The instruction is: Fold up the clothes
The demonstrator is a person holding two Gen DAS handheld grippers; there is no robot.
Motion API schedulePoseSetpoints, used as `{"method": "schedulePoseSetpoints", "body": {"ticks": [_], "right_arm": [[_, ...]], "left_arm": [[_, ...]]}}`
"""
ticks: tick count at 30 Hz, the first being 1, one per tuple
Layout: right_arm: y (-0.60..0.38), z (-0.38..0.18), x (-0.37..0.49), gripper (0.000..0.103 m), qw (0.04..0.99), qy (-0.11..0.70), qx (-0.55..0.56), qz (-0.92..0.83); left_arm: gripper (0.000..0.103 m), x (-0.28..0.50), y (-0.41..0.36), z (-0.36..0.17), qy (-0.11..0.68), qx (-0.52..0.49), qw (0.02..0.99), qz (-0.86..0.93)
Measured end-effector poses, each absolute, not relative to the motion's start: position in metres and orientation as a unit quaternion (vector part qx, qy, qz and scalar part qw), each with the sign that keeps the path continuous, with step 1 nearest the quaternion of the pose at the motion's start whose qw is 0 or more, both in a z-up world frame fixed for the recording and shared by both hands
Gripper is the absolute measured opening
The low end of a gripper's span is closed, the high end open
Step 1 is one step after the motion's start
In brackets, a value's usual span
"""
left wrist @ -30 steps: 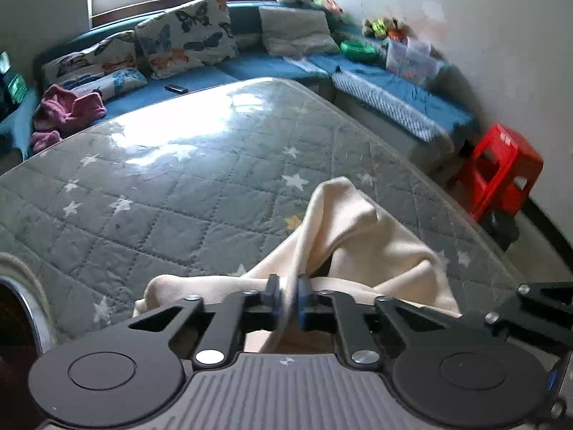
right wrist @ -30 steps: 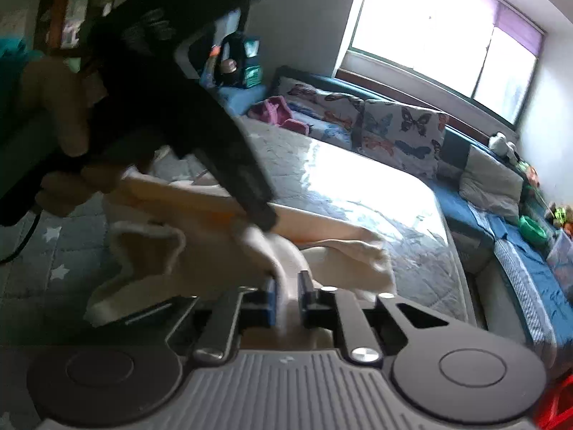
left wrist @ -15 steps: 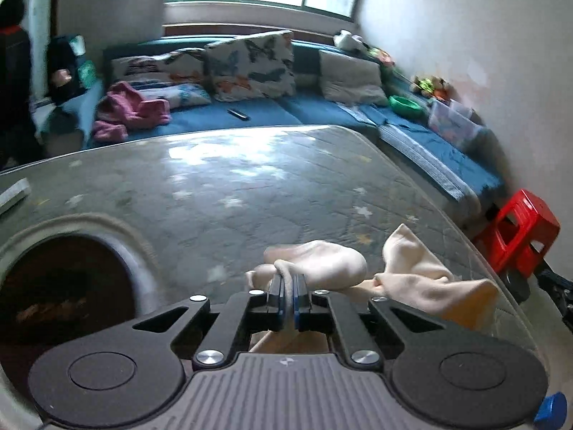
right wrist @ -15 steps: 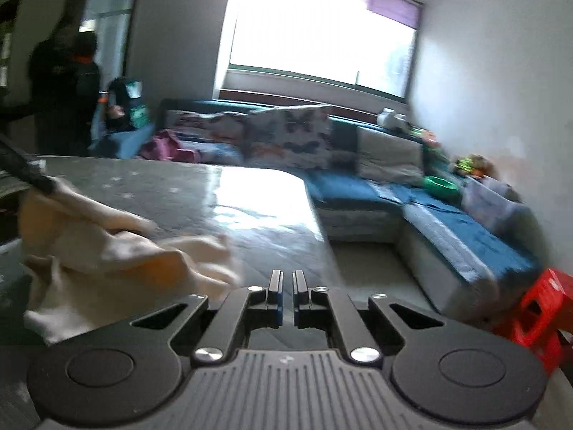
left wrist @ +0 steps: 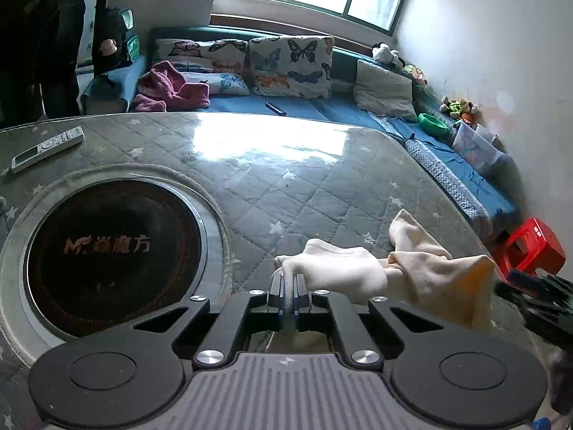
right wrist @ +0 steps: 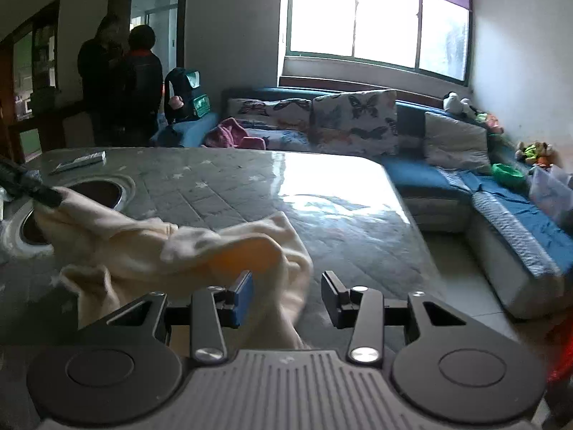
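A cream garment (left wrist: 422, 268) lies bunched near the right front edge of the quilted grey table (left wrist: 286, 186). My left gripper (left wrist: 288, 283) is shut on one end of it, lifting that end slightly. In the right wrist view the same cream garment (right wrist: 150, 247) stretches from the left gripper's tip at far left to my right gripper (right wrist: 286, 295). The right gripper stands open, with a fold of the cloth hanging between its fingers (right wrist: 241, 297) but not pinched.
A round dark cooktop (left wrist: 107, 254) is set into the table at left, and a remote (left wrist: 46, 148) lies beyond it. A blue sofa (left wrist: 322, 107) with butterfly cushions wraps the far and right sides. A red stool (left wrist: 530, 247) stands at right. Two people (right wrist: 121, 82) stand by the doorway.
The right gripper has gone from shut to open and the cloth now hangs between its fingers. The left gripper stays shut on the garment, which is drawn out longer across the table.
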State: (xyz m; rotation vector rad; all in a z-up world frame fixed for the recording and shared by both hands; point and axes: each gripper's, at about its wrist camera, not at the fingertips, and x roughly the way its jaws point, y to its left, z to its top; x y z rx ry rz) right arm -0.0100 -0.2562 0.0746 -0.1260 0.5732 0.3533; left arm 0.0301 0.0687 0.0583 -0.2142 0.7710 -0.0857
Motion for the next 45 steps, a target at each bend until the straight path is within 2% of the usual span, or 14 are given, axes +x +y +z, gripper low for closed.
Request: {"method": "schedulePoseSetpoints", "body": {"ticks": [3,5,11,16,18,19,25,28,35,45], "right_arm": [[-0.253,0.068,0.003,0.038,0.939,0.286,-0.052,0.182],[-0.252,0.064,0.012,0.008,0.938,0.289,-0.045,0.187],[-0.267,0.082,-0.013,0.005,0.964,0.229,-0.065,0.123],[-0.307,0.082,-0.042,0.005,0.966,0.248,-0.058,0.041],[-0.317,0.074,-0.051,0.013,0.961,0.27,-0.057,0.032],[-0.32,0.073,-0.055,0.022,0.959,0.275,-0.057,0.036],[-0.335,0.066,-0.075,0.024,0.949,0.306,-0.056,0.06],[-0.327,0.07,-0.083,0.032,0.943,0.311,-0.059,0.108],[-0.261,0.067,-0.079,0.032,0.907,0.323,-0.089,0.256],[-0.205,0.039,-0.054,0.032,0.871,0.363,-0.149,0.295]], "left_arm": [[0.005,0.026,0.07,0.063,0.369,-0.107,0.922,-0.043],[0.005,0.024,0.072,0.066,0.364,-0.11,0.924,-0.039],[0.005,0.012,0.083,0.073,0.353,-0.125,0.927,-0.02],[0.005,-0.004,0.093,0.065,0.368,-0.137,0.92,-0.007],[0.005,-0.009,0.097,0.058,0.384,-0.134,0.913,0.001],[0.006,-0.01,0.098,0.054,0.393,-0.128,0.911,0.01],[0.013,-0.032,0.095,0.049,0.404,-0.083,0.911,0.01],[0.014,-0.044,0.072,0.049,0.406,-0.05,0.911,-0.045],[0.014,-0.04,0.006,0.03,0.421,-0.025,0.895,-0.148],[0.015,-0.004,-0.033,-0.001,0.45,-0.014,0.872,-0.191]]}}
